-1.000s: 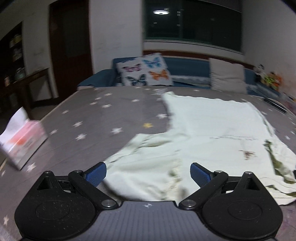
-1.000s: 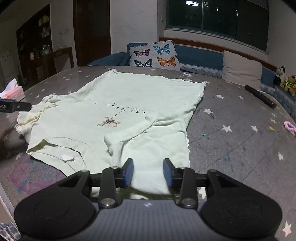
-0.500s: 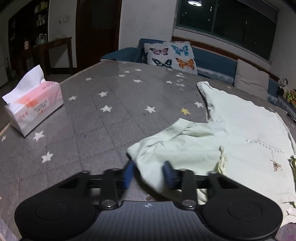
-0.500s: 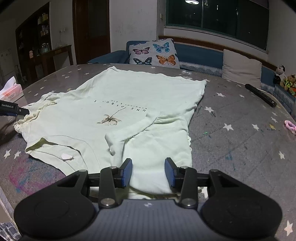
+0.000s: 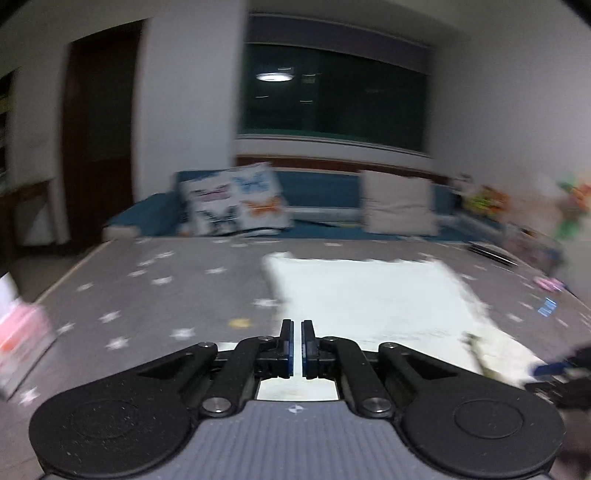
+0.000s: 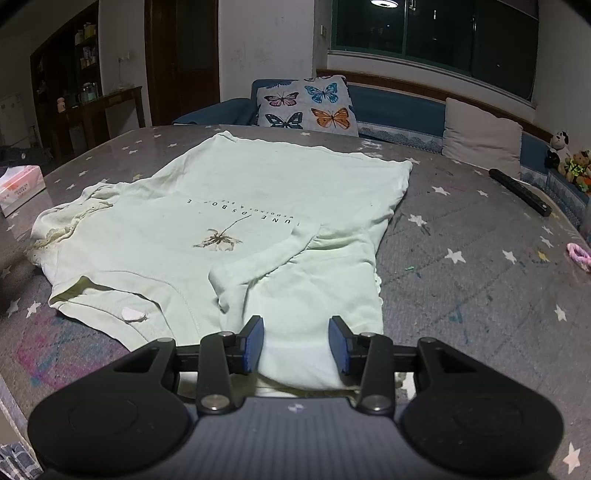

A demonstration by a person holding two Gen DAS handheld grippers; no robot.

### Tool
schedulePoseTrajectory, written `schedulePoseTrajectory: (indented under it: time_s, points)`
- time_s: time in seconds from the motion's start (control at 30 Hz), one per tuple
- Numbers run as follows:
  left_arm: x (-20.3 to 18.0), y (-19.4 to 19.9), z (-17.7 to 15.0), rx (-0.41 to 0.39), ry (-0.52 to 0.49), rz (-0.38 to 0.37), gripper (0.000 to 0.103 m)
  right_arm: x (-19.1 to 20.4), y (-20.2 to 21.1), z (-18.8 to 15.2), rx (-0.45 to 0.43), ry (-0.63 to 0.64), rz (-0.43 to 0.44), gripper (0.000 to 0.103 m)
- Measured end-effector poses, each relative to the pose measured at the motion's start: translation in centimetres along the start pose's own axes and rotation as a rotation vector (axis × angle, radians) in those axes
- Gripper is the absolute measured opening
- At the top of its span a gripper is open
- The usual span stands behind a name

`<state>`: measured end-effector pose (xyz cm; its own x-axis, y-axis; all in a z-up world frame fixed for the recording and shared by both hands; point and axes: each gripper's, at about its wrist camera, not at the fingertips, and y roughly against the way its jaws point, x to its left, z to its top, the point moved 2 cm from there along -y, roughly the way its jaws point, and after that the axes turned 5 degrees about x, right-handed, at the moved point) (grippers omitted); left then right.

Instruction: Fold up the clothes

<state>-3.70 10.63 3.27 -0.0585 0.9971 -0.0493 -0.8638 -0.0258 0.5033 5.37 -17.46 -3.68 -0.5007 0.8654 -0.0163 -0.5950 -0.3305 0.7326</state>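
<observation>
A pale green T-shirt lies spread on the grey star-patterned bed cover, collar end nearest the right gripper, whose jaws stand partly apart over its near hem without pinching it, unchanged from a second ago. The left gripper, then wide open over the sleeve, has since closed; whether cloth is caught there is unclear. Beyond are a butterfly cushion, a blue sofa and a dark window.
</observation>
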Motion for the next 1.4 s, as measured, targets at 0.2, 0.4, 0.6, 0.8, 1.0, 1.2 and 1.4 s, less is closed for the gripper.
schedulePoseTrajectory:
  time_s: [0.2, 0.4, 0.6, 0.8, 1.0, 1.2, 1.4]
  points:
    - [1.1, -1.4, -1.9, 0.099, 0.091, 0.092, 0.008, -0.1, 0.2, 0.0, -0.003, -0.003, 0.009, 0.04]
    - [6.0, -2.7, -2.8, 0.161, 0.227, 0.301, 0.048, -0.2, 0.1, 0.1, -0.003, 0.001, 0.014, 0.042]
    - [9.3, -4.5, -4.0, 0.225, 0.353, 0.353, 0.051, 0.0, 0.1, 0.1, -0.004, 0.0, 0.014, 0.043]
    - [10.4, -5.1, -4.2, 0.209, 0.391, 0.321, 0.017, 0.0, 0.1, 0.1, -0.002, 0.001, 0.011, 0.043]
    - [9.7, -3.5, -2.5, 0.113, 0.393, 0.261, 0.006, 0.1, 0.1, 0.2, -0.005, -0.003, 0.009, 0.043]
    - [4.8, -1.2, -0.1, 0.009, 0.219, 0.104, 0.006, 0.2, 1.0, 0.8, -0.031, 0.006, 0.004, 0.043]
    - [-0.7, -1.6, 0.1, 0.035, 0.038, -0.068, 0.006, 0.6, 1.6, 1.6, -0.056, 0.018, 0.027, 0.043]
